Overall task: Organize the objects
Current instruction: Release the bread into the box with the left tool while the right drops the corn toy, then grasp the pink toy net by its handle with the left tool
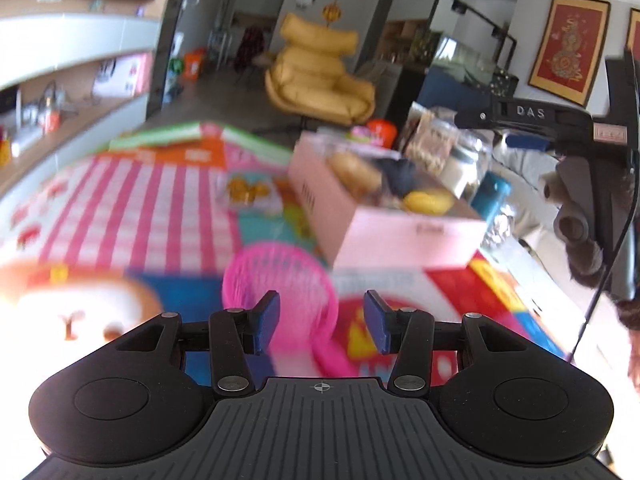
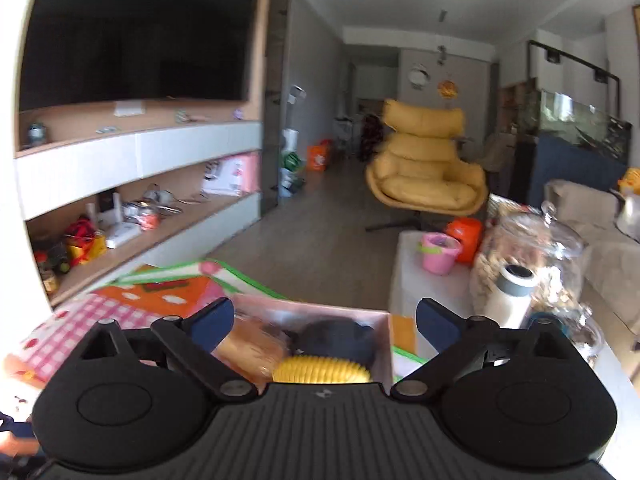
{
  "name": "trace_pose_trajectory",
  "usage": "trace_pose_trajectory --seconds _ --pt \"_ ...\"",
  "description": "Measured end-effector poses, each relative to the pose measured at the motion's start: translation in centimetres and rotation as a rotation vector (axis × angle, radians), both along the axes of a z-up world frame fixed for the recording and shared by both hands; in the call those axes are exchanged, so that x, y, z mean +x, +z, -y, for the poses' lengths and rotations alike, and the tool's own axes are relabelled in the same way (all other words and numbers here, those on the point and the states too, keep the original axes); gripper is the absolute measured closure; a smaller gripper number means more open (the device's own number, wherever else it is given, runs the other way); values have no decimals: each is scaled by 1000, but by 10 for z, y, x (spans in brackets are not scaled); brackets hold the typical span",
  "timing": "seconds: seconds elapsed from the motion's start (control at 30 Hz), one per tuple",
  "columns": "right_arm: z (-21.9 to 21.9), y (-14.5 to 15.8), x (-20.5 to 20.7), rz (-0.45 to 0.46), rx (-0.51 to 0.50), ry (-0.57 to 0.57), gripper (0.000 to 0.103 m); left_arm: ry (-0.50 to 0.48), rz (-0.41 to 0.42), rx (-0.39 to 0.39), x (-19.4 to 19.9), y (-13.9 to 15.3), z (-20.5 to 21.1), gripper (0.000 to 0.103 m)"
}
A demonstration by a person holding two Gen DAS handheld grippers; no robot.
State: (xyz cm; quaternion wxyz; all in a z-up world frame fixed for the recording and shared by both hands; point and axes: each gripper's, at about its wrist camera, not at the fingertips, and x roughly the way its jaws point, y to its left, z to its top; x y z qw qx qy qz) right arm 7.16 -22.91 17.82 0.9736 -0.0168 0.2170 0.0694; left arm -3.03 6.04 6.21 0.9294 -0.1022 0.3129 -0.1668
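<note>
A pink box [image 1: 360, 216] stands on a colourful play mat [image 1: 140, 208] and holds bread, a dark object and a yellow ribbed toy [image 1: 428, 201]. A pink plastic basket [image 1: 288, 276] lies on the mat just ahead of my left gripper [image 1: 322, 322], which is open and empty above it. My right gripper [image 2: 324, 322] is open and empty, hovering over the same pink box [image 2: 384, 344], with the bread [image 2: 252, 348], the dark object [image 2: 340, 340] and the yellow ribbed toy [image 2: 324, 372] below it. The right gripper also shows in the left wrist view [image 1: 532, 120] at the upper right.
A small tray of orange snacks [image 1: 246, 192] lies on the mat left of the box. Glass jars [image 2: 532, 256], a white bottle [image 2: 512, 292] and a teal cup [image 1: 490, 194] stand on a low table to the right. A yellow armchair [image 2: 424, 168] and wall shelves [image 2: 140, 184] are behind.
</note>
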Motion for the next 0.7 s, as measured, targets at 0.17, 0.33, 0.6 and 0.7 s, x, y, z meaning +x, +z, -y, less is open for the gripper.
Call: trace_pose_trajectory --seconds 0.17,0.33,0.6,0.7 --pt "-5 -72 -34 -119 68 2 4 11 -70 -22 -7 -17 -5 53" --pt "-12 -121 -51 -203 110 -33 4 1 -93 -11 -5 -25 5 53" --pt "-10 -117 -59 -149 128 -34 0 38 -91 33 15 -30 25 53" --pt "-8 -116 -59 -147 132 -42 0 36 -79 86 24 -31 34 53"
